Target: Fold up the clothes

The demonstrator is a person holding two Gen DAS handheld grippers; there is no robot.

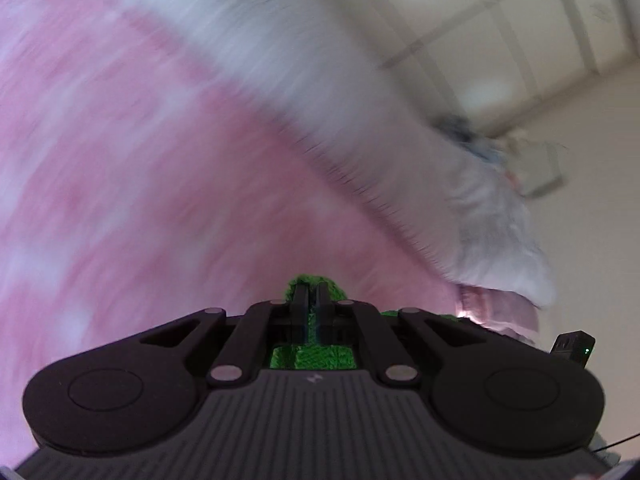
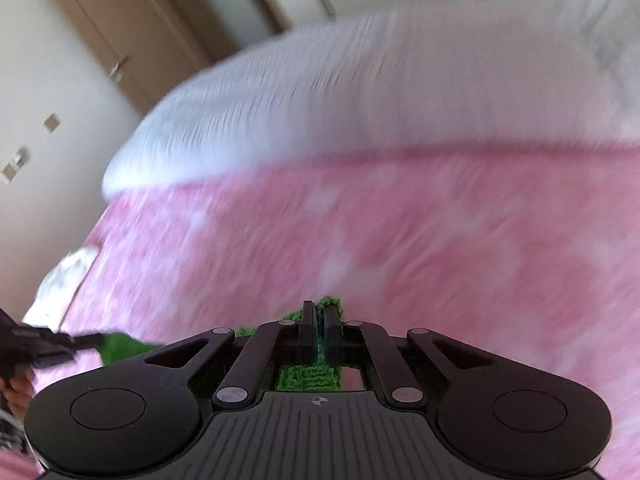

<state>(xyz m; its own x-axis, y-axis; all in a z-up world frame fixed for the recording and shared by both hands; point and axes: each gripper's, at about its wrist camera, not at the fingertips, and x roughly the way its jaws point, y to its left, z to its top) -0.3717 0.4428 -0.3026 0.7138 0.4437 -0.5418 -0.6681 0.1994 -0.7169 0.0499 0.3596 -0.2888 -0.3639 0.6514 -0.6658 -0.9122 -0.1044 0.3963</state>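
A fuzzy green garment is pinched between the fingers of my left gripper, which is shut on its edge above the pink bedspread. In the right wrist view my right gripper is likewise shut on the green garment. At the left edge of that view the left gripper holds another part of the green garment, with a hand behind it. Most of the garment is hidden under the gripper bodies. Both views are motion-blurred.
A white duvet is bunched along the far side of the pink bed. A brown door and wall switches stand at the left. White cloth lies at the bed's left edge. A cluttered corner shows beyond the bed.
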